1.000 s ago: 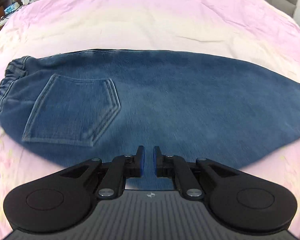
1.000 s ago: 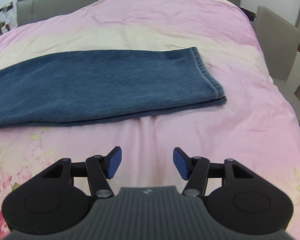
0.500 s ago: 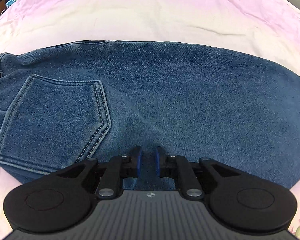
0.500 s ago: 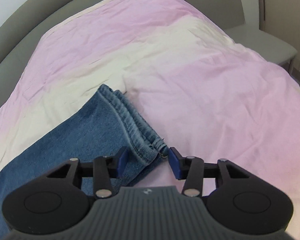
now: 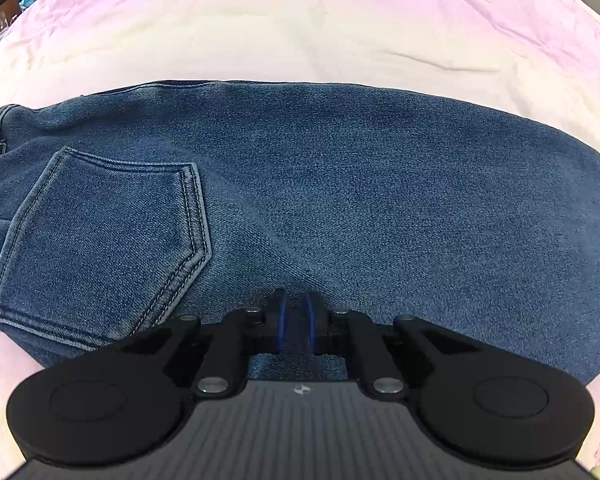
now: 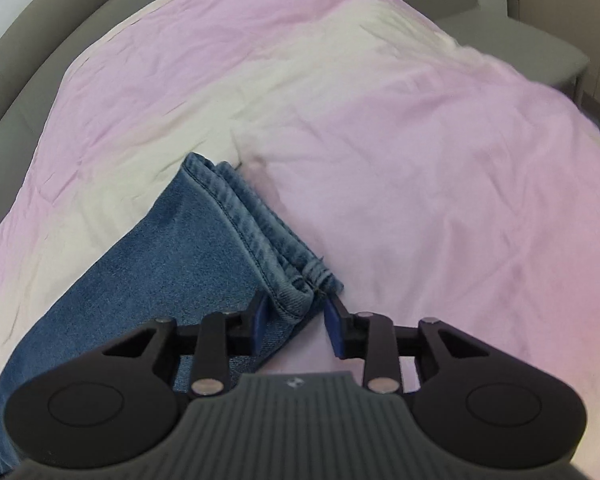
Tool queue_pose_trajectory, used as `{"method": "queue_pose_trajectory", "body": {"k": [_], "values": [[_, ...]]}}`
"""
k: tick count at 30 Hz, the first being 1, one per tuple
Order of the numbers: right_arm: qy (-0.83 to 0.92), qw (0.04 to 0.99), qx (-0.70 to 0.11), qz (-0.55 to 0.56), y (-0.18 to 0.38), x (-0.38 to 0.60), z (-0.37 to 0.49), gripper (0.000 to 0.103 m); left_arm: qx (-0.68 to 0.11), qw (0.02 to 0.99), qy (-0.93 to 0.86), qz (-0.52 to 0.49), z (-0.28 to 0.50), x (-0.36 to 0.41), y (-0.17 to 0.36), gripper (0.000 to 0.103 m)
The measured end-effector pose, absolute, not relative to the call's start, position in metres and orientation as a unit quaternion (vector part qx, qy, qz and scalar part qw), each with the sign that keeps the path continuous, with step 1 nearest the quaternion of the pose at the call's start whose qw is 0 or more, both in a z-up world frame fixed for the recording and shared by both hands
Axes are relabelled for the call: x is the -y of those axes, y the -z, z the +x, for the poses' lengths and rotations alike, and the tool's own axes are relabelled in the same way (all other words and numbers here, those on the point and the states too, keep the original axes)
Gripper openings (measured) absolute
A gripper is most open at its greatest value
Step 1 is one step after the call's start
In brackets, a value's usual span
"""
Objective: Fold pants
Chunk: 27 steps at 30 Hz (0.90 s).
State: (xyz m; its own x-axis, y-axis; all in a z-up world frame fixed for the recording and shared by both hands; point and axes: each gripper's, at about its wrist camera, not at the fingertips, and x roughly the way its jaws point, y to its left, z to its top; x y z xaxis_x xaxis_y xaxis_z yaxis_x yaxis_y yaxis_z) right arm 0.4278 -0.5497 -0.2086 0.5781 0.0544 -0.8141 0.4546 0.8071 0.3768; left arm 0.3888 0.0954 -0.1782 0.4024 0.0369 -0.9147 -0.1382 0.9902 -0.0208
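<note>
Since the earlier frame the right hand-held gripper [image 6: 296,320] has swung to the hem [image 6: 300,276] of the pants [image 5: 340,200] on the bed [image 6: 420,160], jaws just closing around it but not yet pinching — the left hand-held gripper [image 5: 296,326], nearly shut, nips denim at the near edge — so seat both hem layers before lifting.

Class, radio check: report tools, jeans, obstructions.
Left tool pinching denim by back pocket. Right tool closing around leg hem, not clamped. Jeans flat on bedsheet. No obstructions.

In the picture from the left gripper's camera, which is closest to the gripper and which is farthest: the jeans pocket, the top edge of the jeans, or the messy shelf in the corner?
From the left gripper, nearest first:
1. The jeans pocket, just left of the fingers.
2. The top edge of the jeans, straight ahead, where the pink bedsheet starts.
3. The messy shelf, far off in the top left corner, past the bed.
</note>
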Motion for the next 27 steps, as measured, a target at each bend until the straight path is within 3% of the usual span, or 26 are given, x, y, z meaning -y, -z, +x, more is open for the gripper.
{"method": "queue_pose_trajectory", "body": {"k": [3,6,11,17,27], "values": [[0.128,0.848,-0.433,0.277,0.203,0.542,0.426,0.012,-0.548,0.834,-0.052,-0.041,0.387,-0.094,0.172,0.01],[0.116,0.874,-0.427,0.2,0.178,0.521,0.429,0.007,-0.548,0.835,-0.048,-0.035,0.387,-0.088,0.164,0.01],[0.089,0.91,-0.387,0.12,0.138,0.505,0.44,0.004,-0.539,0.839,-0.052,-0.046,0.391,-0.091,0.156,0.01],[0.115,0.874,-0.461,0.1,0.182,0.517,0.454,0.005,-0.54,0.838,-0.048,-0.055,0.385,-0.101,0.16,0.01],[0.137,0.882,-0.442,0.086,0.182,0.51,0.454,0.003,-0.531,0.843,-0.044,-0.067,0.395,-0.109,0.166,0.01]]}}
